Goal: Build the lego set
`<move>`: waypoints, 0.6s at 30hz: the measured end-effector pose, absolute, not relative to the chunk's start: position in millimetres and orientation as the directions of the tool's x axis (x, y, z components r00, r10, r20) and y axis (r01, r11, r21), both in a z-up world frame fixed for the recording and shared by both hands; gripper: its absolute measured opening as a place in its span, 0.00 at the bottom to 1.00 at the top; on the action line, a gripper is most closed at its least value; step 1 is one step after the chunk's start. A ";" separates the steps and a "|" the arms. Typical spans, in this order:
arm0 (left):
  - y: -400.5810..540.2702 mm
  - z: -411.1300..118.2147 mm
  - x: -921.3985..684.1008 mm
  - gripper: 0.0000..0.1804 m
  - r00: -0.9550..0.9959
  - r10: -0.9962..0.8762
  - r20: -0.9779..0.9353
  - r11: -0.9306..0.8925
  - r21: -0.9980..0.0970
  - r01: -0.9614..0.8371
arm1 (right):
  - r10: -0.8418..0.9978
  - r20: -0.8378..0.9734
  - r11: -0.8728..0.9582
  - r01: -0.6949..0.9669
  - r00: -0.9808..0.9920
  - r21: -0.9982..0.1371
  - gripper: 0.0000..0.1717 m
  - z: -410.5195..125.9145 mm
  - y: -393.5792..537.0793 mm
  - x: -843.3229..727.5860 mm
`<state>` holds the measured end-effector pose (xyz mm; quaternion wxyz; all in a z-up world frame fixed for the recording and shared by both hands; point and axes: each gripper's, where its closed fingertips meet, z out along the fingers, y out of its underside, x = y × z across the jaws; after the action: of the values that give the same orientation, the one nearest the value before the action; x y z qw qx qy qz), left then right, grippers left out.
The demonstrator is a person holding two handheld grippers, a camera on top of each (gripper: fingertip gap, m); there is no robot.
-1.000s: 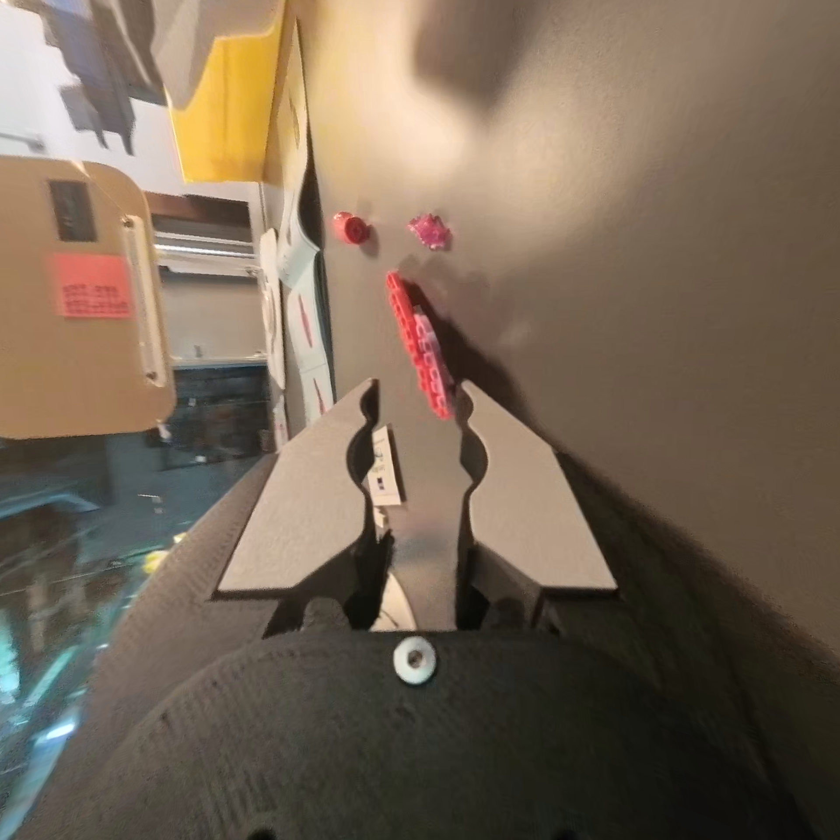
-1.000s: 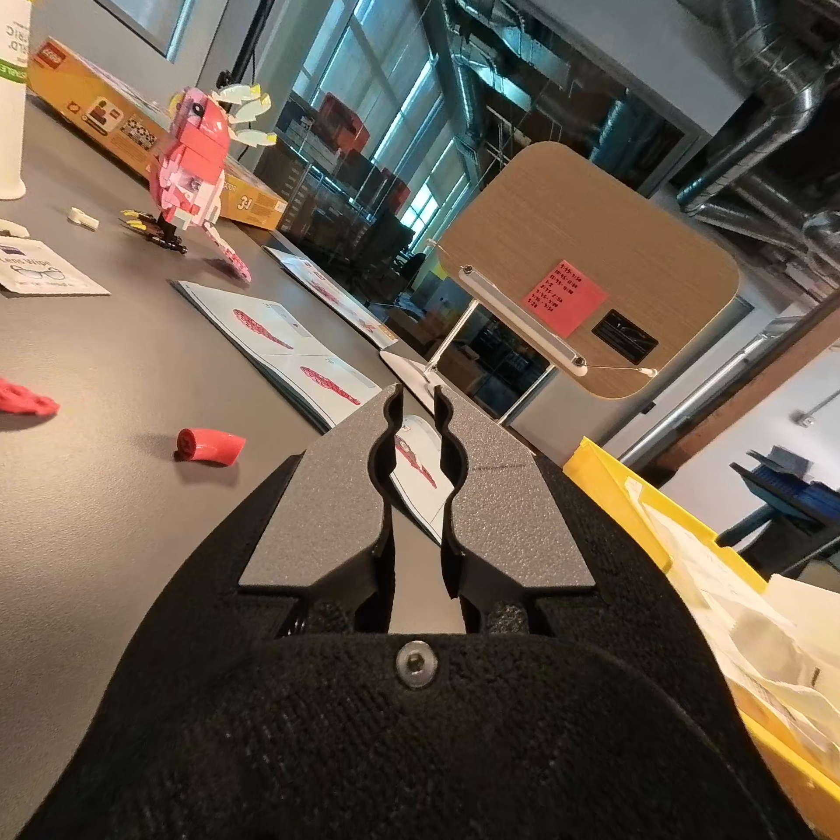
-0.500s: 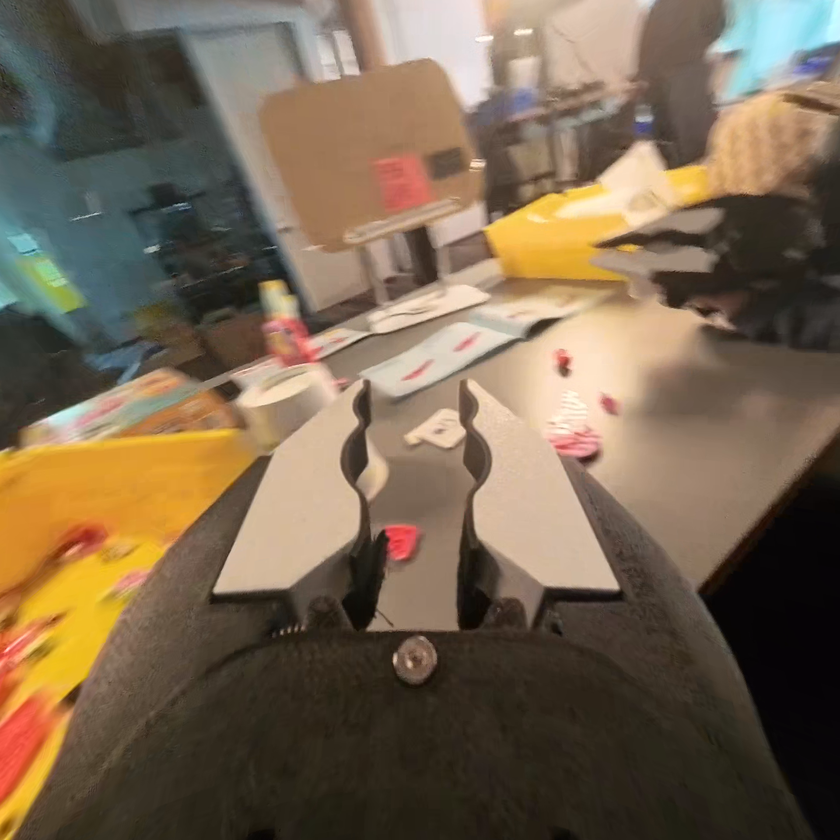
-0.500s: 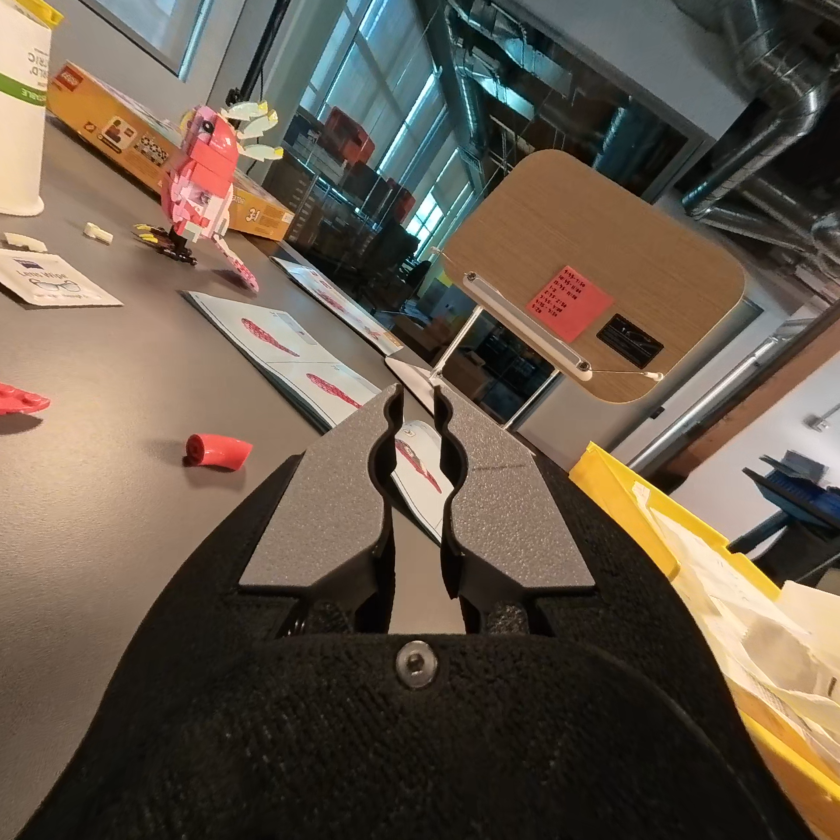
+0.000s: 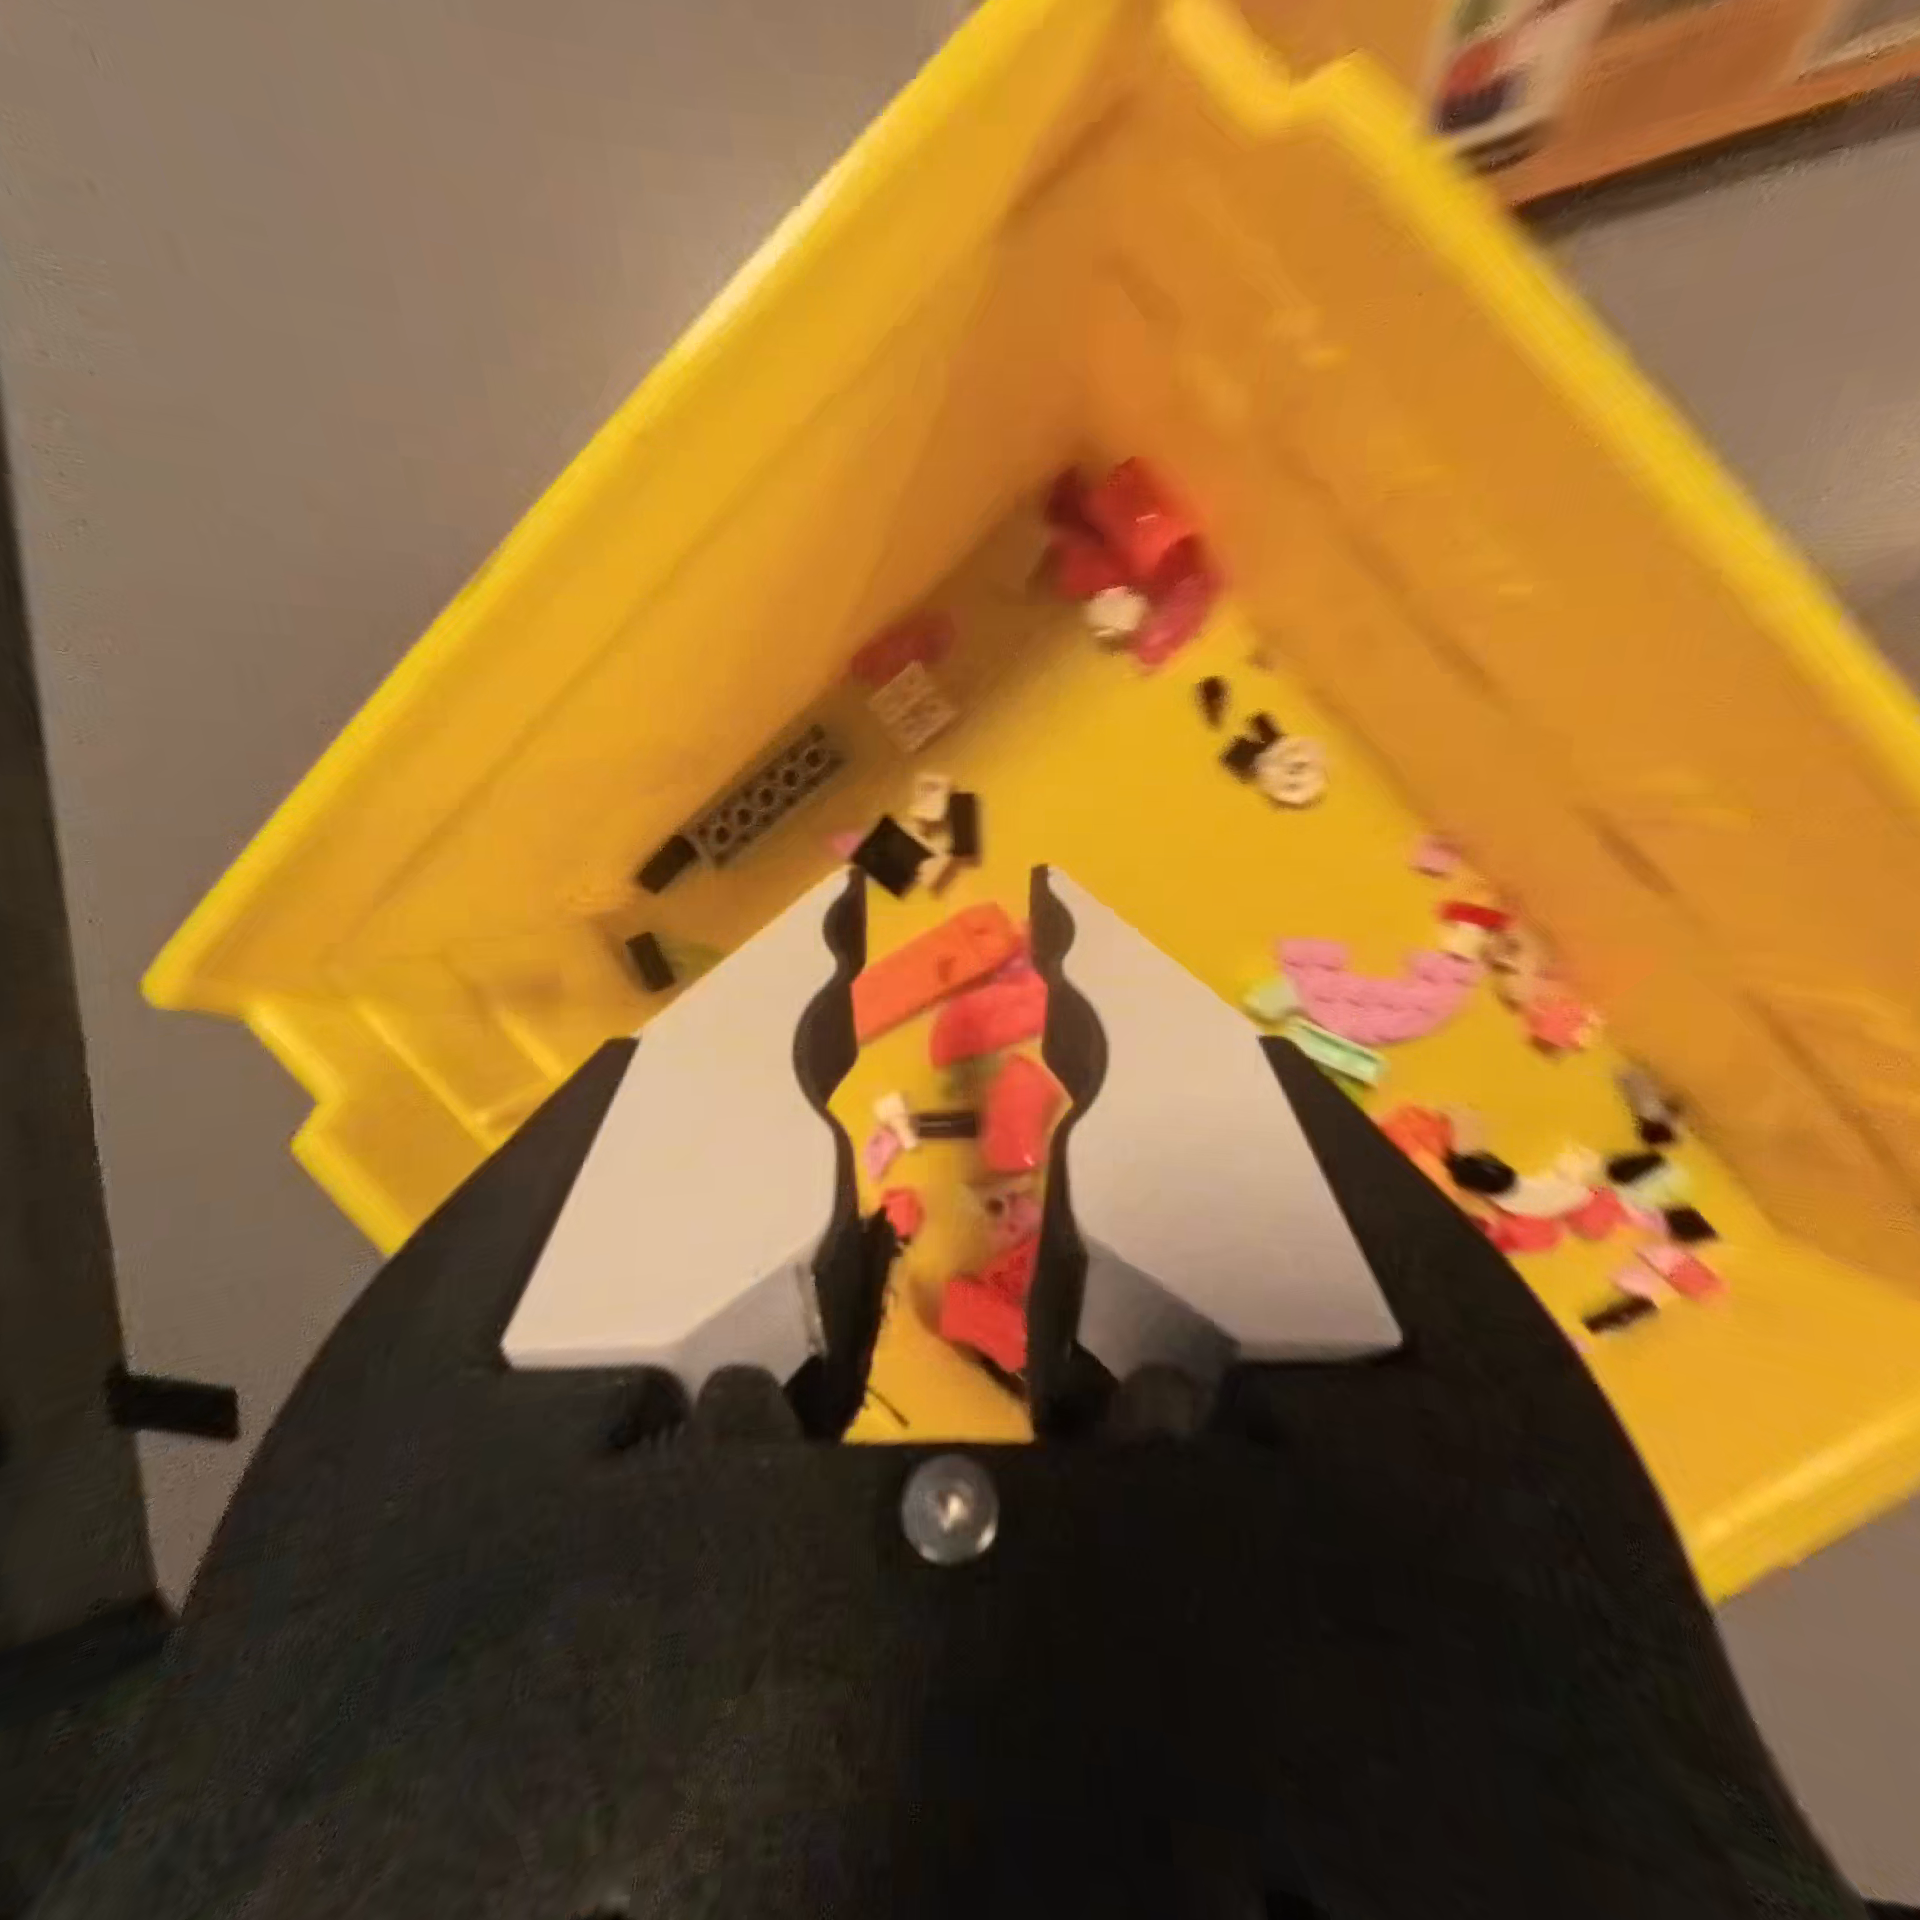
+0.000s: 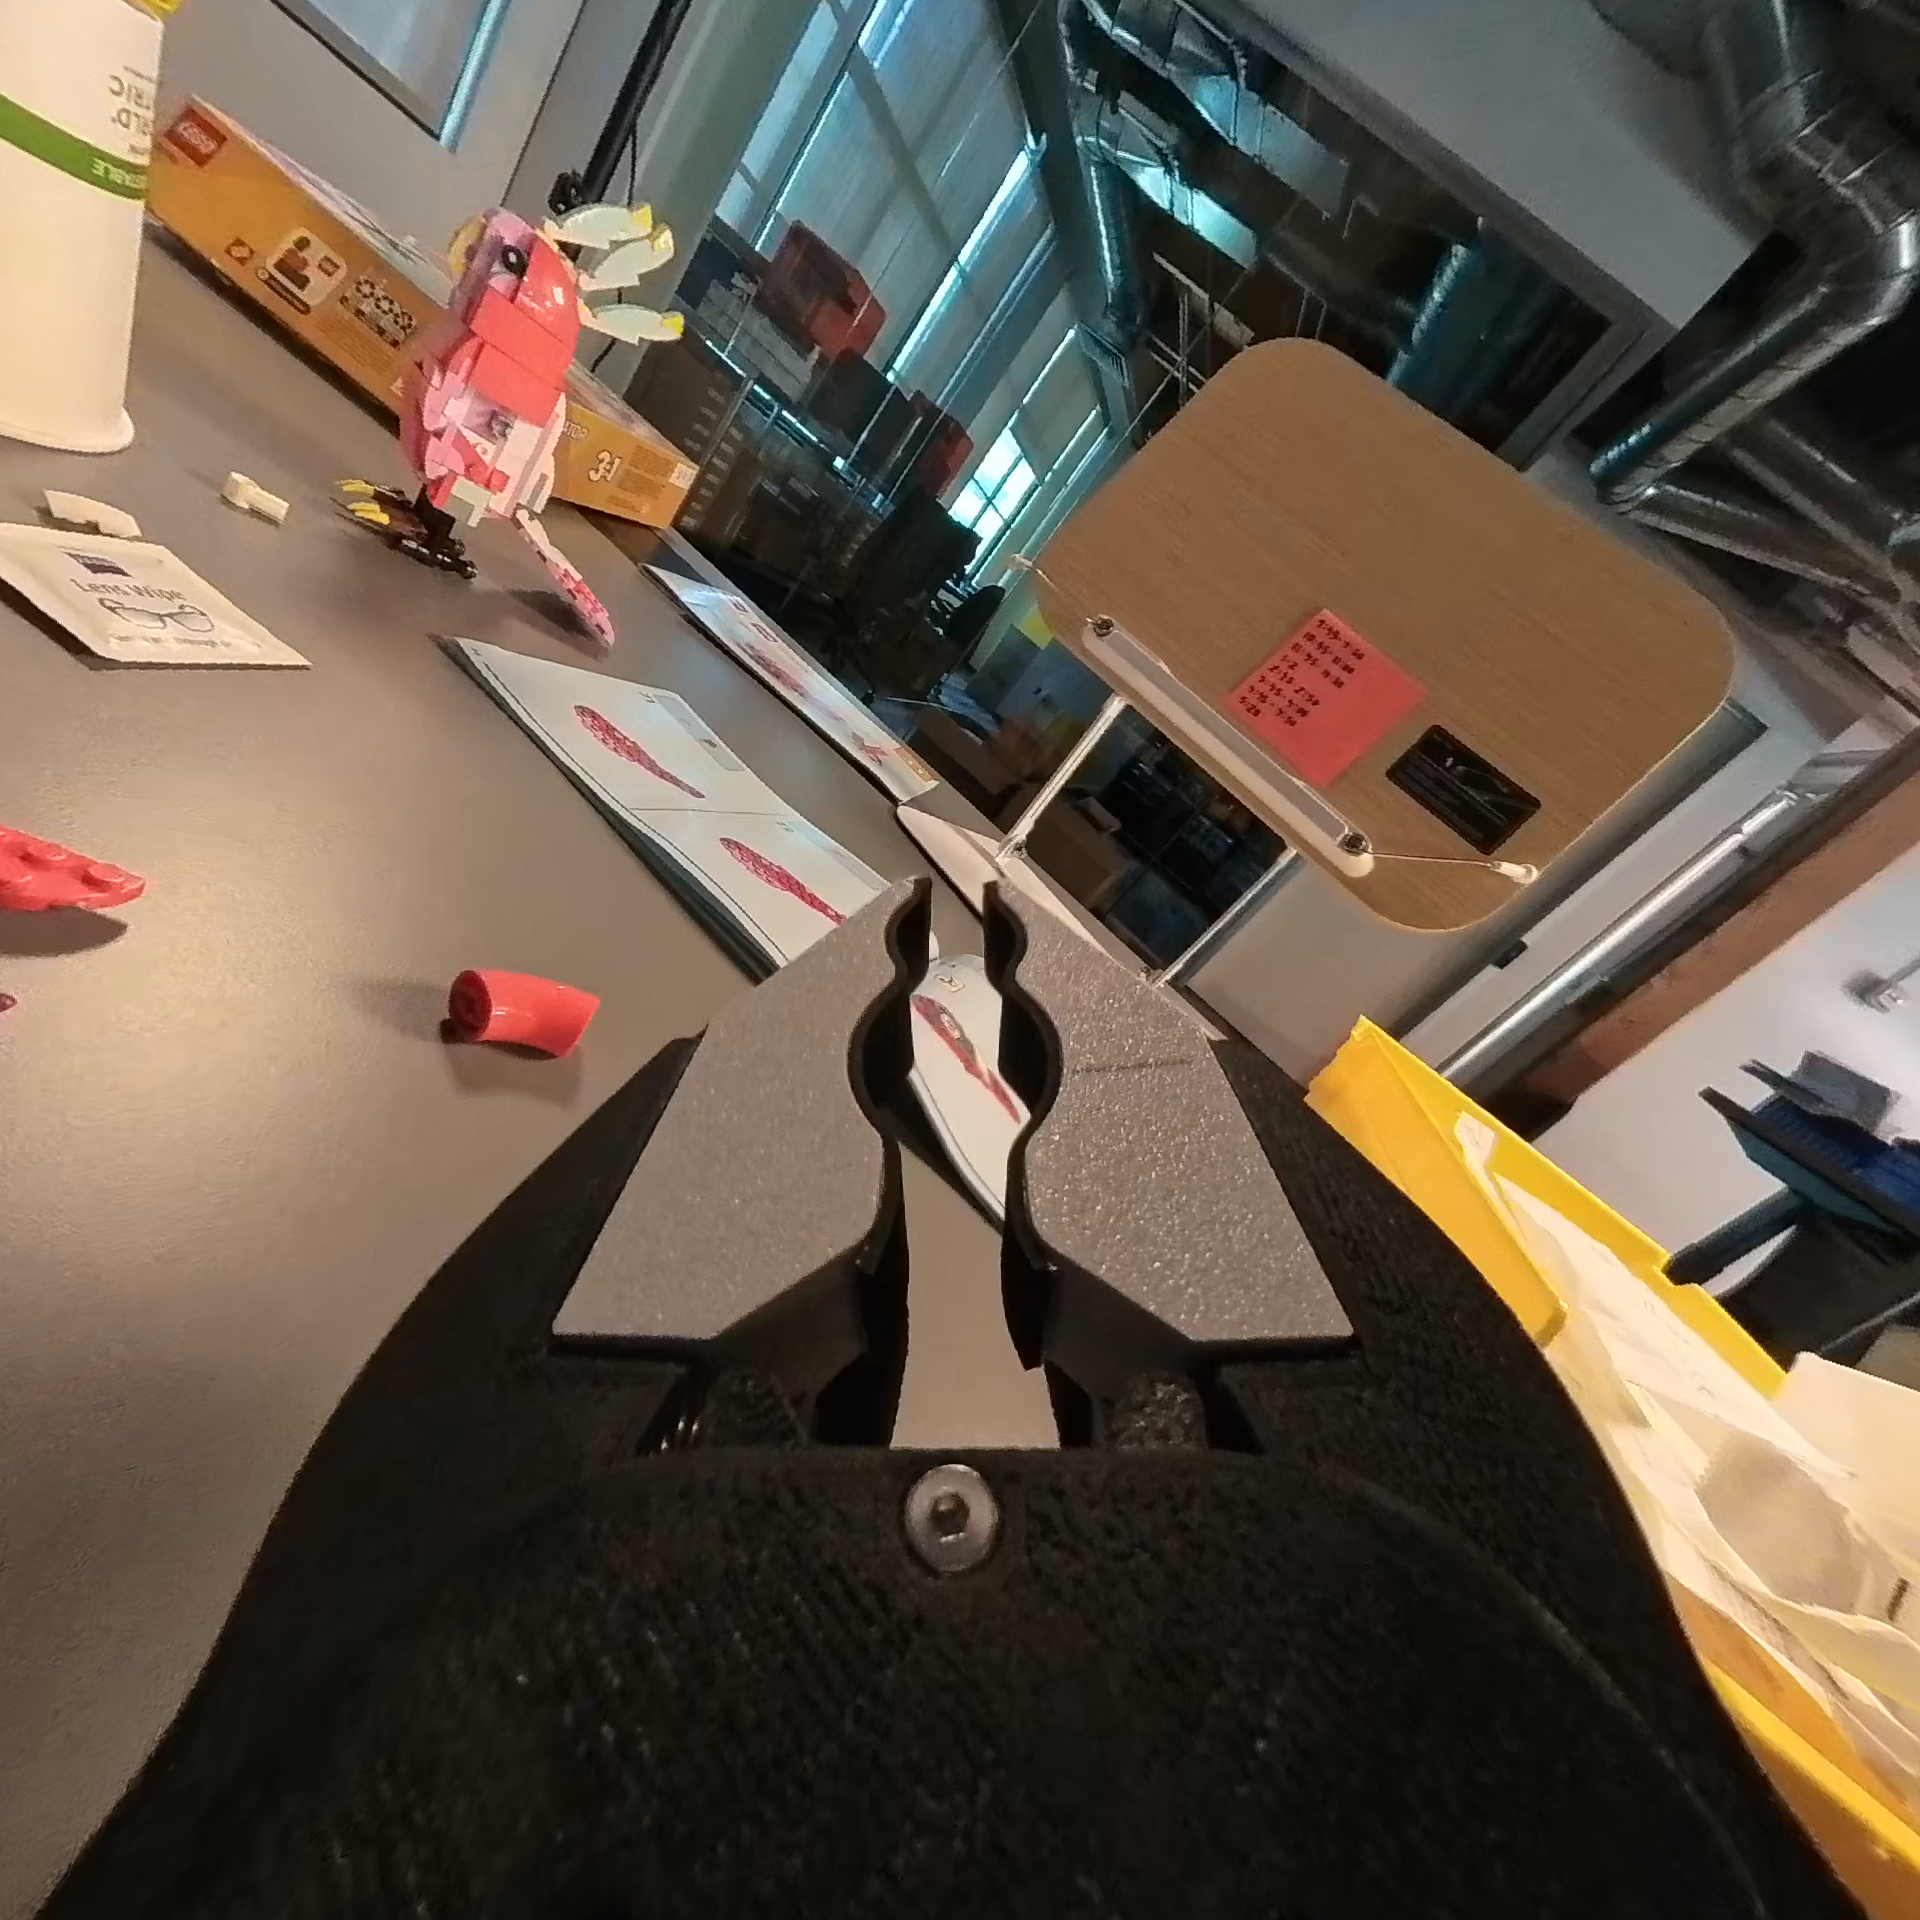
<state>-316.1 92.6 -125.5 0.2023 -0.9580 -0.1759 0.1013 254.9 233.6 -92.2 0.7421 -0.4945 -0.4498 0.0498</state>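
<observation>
The left tongs hang apart and bare over a yellow bin of loose bricks, seemingly nearest an orange plate, though blur hampers judgement. The right tongs, narrowly apart and bare, hover over the worktop near a red curved piece and a booklet.

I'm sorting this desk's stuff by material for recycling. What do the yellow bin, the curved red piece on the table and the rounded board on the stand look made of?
Yellow bin: moulded plastic, smooth, slightly glossy, with stepped walls.
Curved red piece: hard shiny plastic, with highlights.
Rounded board: wood or wood-look laminate; fine grain shows, matte.
</observation>
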 end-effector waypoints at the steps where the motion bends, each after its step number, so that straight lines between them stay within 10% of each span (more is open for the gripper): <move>1: 93.2 -135.4 -325.2 0.16 0.908 0.401 -0.120 -0.867 -0.370 0.334 | 0.517 0.623 0.506 0.378 0.587 -0.775 0.04 -93.1 233.8 254.4; 18: 85.9 -184.0 -353.8 0.08 0.820 0.571 -0.030 -0.813 -0.153 0.561 | 0.510 0.662 0.508 0.428 0.549 -0.747 0.01 -101.1 233.7 249.5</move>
<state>-353.8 85.9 -184.0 0.0686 -0.9515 -0.2976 0.0375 249.5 233.7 -101.1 0.7276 -0.4950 -0.4741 0.0282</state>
